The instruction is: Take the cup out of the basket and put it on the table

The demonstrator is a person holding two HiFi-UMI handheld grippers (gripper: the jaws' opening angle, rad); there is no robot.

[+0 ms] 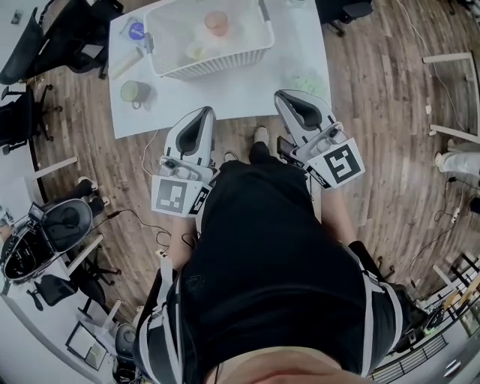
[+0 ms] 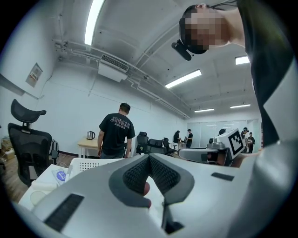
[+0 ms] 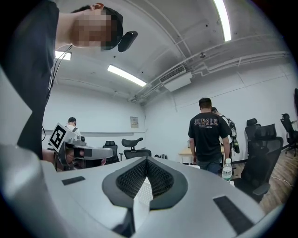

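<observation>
An orange cup [image 1: 216, 22] stands inside the white slatted basket [image 1: 214, 66] at the far side of the white table [image 1: 247, 90]. My left gripper [image 1: 204, 114] hovers over the table's near edge, short of the basket, with its jaws shut and empty. My right gripper [image 1: 286, 97] is beside it to the right, also shut with nothing in it. In the left gripper view the pads [image 2: 135, 174] meet at the tip, the basket [image 2: 93, 162] lies just beyond them, and a reddish patch shows low in the gap. The right gripper view shows its pads [image 3: 132, 179] closed together.
A pale green mug [image 1: 135, 91], a blue-lidded item [image 1: 136, 30] and a roll [image 1: 126, 64] lie on the table left of the basket. A clear bottle [image 3: 226, 169] stands at the right. Office chairs [image 1: 30, 45] ring the table; a person [image 2: 115, 132] stands beyond it.
</observation>
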